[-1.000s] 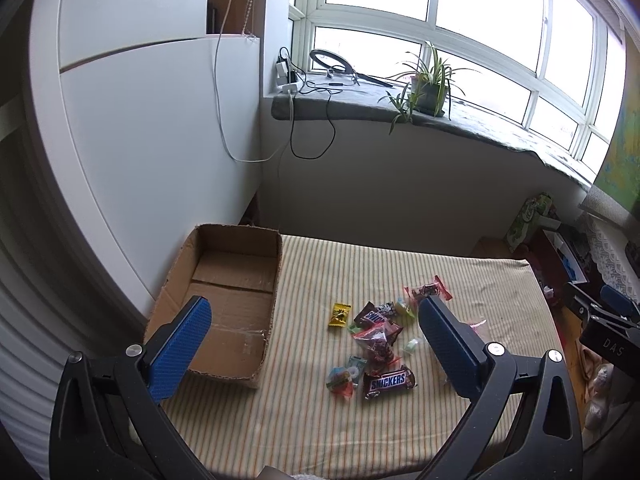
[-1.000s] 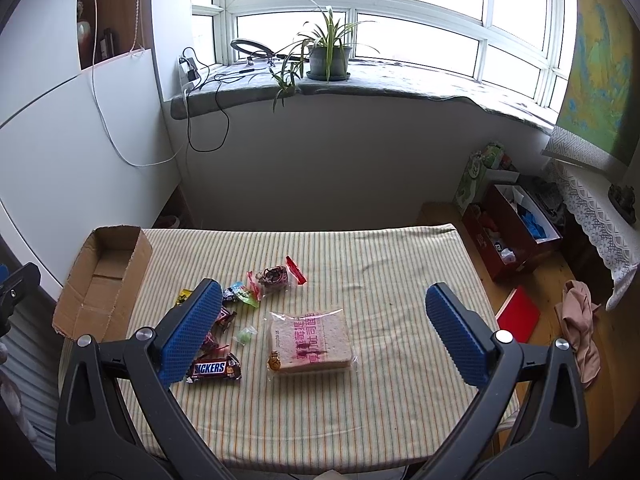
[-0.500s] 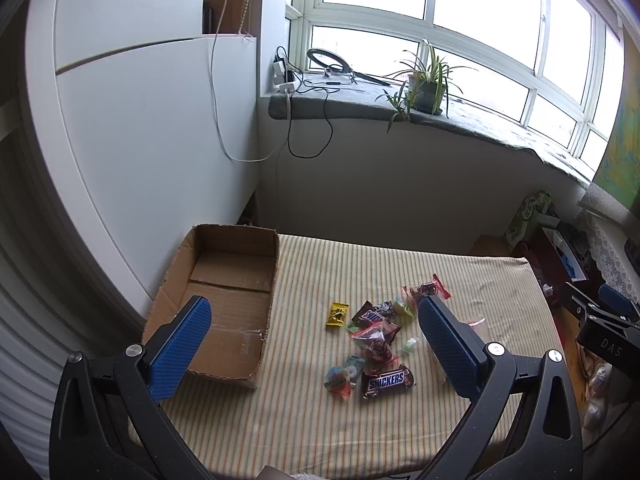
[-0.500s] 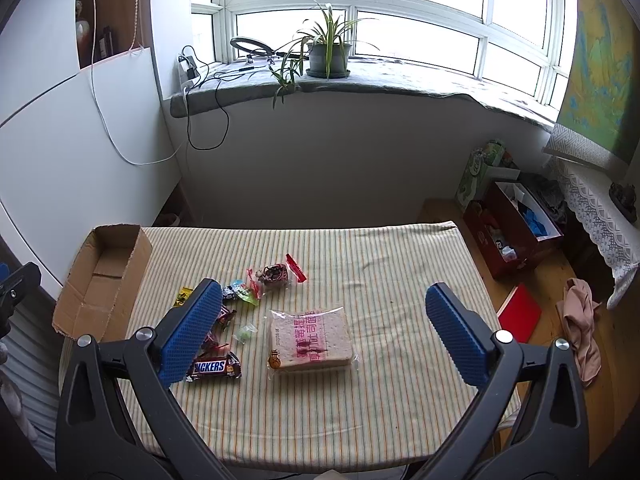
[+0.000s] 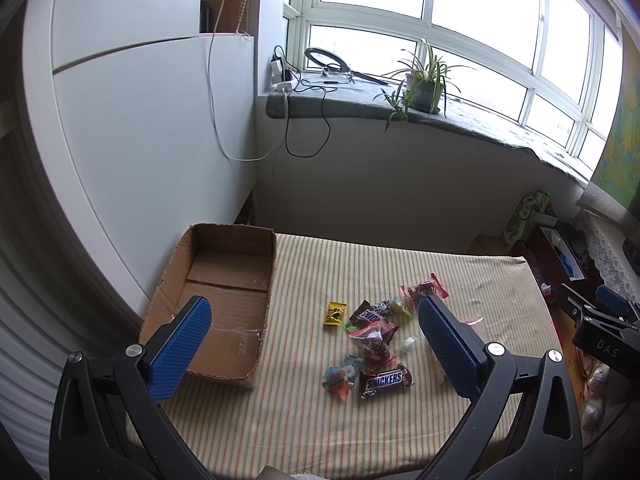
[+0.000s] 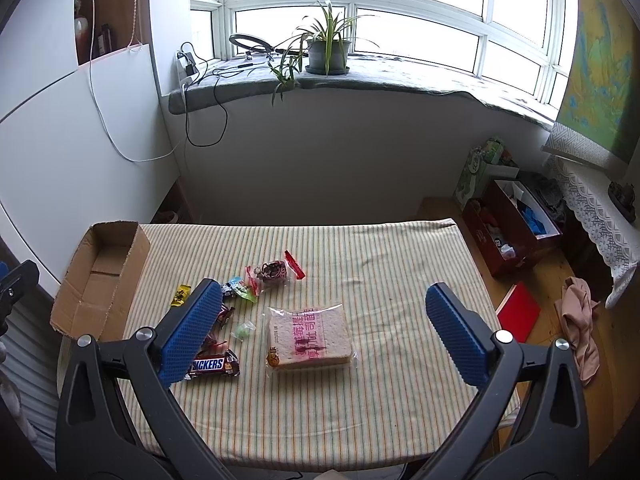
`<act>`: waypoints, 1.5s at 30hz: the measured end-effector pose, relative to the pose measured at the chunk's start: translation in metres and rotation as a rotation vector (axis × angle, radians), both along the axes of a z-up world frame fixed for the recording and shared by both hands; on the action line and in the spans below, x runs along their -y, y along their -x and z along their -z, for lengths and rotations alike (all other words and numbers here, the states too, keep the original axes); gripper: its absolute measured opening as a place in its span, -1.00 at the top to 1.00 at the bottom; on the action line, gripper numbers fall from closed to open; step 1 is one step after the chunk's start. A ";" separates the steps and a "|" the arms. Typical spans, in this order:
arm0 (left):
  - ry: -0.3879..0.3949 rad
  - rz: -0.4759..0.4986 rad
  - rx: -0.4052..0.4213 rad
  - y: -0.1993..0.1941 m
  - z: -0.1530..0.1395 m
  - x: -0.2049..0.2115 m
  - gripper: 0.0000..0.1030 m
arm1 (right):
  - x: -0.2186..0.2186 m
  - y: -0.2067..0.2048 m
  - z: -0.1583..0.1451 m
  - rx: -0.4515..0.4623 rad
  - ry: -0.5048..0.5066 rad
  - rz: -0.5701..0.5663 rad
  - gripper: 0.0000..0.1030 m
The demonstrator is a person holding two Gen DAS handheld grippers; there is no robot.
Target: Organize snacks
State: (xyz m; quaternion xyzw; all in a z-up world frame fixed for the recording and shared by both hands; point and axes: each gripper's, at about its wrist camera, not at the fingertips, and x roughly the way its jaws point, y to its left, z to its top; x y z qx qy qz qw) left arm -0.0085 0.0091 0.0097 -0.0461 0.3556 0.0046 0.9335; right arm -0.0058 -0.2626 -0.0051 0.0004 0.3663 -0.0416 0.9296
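Both grippers, left (image 5: pixel 314 344) and right (image 6: pixel 324 332), hover with fingers apart, holding nothing. The snacks (image 5: pixel 372 336) lie mid-worktop, the box (image 5: pixel 224 292) at its left edge. Light, crinkly, slippery wrappers probably want pinching across the middle; the bagged bread (image 6: pixel 308 334) is soft and likely crushes.

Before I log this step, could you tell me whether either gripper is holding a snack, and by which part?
Nothing is held. The left gripper and right gripper both stand open above the striped tablecloth, with nothing between their blue pads.
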 end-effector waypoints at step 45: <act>0.057 0.179 -0.205 -0.035 0.069 0.044 -0.99 | 0.056 -0.024 0.061 -0.180 -0.075 0.014 -1.00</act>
